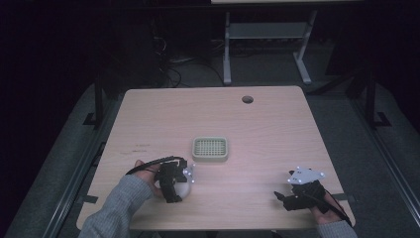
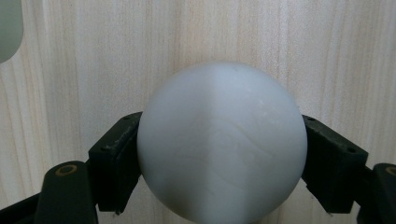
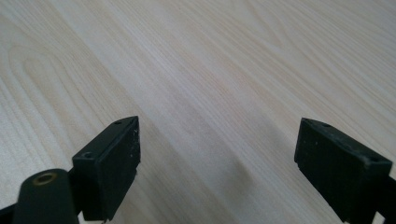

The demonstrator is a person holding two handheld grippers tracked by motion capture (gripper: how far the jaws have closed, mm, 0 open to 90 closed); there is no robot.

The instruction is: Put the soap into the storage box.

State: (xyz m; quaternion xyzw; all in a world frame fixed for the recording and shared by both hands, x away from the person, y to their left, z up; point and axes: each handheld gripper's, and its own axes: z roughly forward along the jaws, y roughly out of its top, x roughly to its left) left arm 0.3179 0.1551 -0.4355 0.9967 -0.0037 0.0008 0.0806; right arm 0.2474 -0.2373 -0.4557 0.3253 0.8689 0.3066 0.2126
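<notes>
— Looking down from the high view, we see the left forearm in a grey sleeve [image 1: 116, 206] coming in from the near-left corner of the table [image 1: 267, 129], angled toward the middle. What does the left gripper [image 1: 185, 184] hold?

— We see it clamped on a white ball [image 1: 185, 190]. In the left gripper view the ball [image 2: 222, 142] sits between the two black jaws, one pressed to each side, with wood grain behind it. The left hand [image 1: 143, 174] wraps the gripper's body and a cable loops over it.

— Which way does the ball point?

— We can't give it a direction; it is round, so no long axis shows. It lies near the near edge, left of centre, and we cannot tell whether it touches the tabletop.

— And the other arm?

— We find the right hand [image 1: 324, 210] low at the near-right corner, the right gripper [image 1: 283, 197] aimed toward the left edge, its grey three-cornered plate [image 1: 306, 175] on top. In the right gripper view its jaws stand wide apart over bare wood, grasping nothing.

— Anything else on the table?

— We see a pale green tray with a grid top [image 1: 210, 148] near the centre, just beyond the left gripper and apart from it, and a round hole [image 1: 247, 99] near the far edge
</notes>
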